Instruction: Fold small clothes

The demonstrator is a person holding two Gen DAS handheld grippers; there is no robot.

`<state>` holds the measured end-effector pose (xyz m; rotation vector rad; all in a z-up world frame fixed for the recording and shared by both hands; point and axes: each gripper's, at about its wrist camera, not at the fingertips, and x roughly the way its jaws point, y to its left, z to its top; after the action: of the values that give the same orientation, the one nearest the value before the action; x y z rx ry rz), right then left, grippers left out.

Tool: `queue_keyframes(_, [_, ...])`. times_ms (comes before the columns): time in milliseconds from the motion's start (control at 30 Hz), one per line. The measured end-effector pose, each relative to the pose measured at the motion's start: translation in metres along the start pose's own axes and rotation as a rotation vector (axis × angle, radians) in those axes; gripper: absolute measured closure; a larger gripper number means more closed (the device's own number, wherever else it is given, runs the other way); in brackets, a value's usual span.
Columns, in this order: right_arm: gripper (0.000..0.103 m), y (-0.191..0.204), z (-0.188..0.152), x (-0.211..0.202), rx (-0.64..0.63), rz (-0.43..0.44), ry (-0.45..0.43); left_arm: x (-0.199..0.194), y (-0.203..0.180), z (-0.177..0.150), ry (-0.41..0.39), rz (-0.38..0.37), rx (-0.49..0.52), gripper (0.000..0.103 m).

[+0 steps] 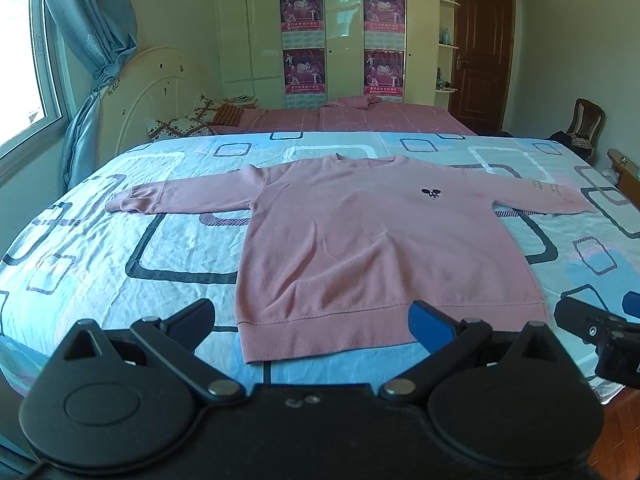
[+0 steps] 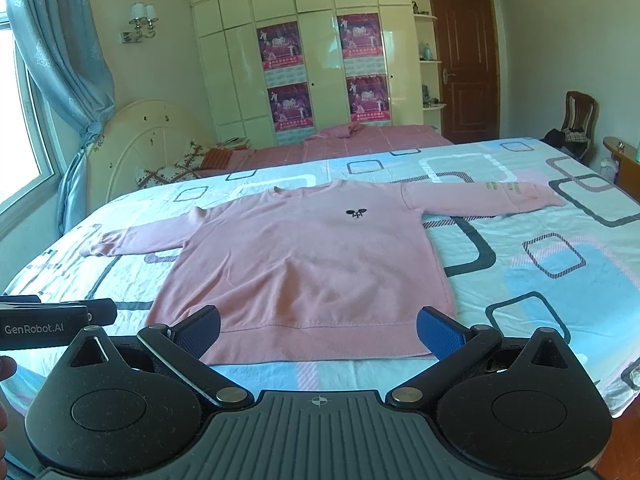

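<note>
Sweater lies flat on the bed, sleeves out for folding — your left claw and right claw hang spread over its hem.

Bed, blue-patterned sheet; pink sweatshirt flat on it, both sleeves spread.

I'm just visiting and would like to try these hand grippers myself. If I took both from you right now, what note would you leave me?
Left gripper: open, holding nothing, just short of the hem.
Right gripper: open, holding nothing, also at the hem.
Pink sweatshirt: lies flat, front up, on the patterned bedsheet, hem nearest you, collar away. Left sleeve and right sleeve are both spread out sideways.
Done: garment laid out; no fold shows.
Left: all the folding, probably sleeves in first, then the body.
</note>
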<state>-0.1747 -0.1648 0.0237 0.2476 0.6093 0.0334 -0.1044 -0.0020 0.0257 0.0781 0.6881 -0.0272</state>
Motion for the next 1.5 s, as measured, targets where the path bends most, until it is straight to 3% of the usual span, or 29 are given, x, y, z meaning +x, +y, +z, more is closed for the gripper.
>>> queue_keyframes(1500, [0.0,-0.004,-0.001,0.017,-0.025,-0.029,0.004,0.015,0.002,0.005,0.022,-0.003,0.001,0.001])
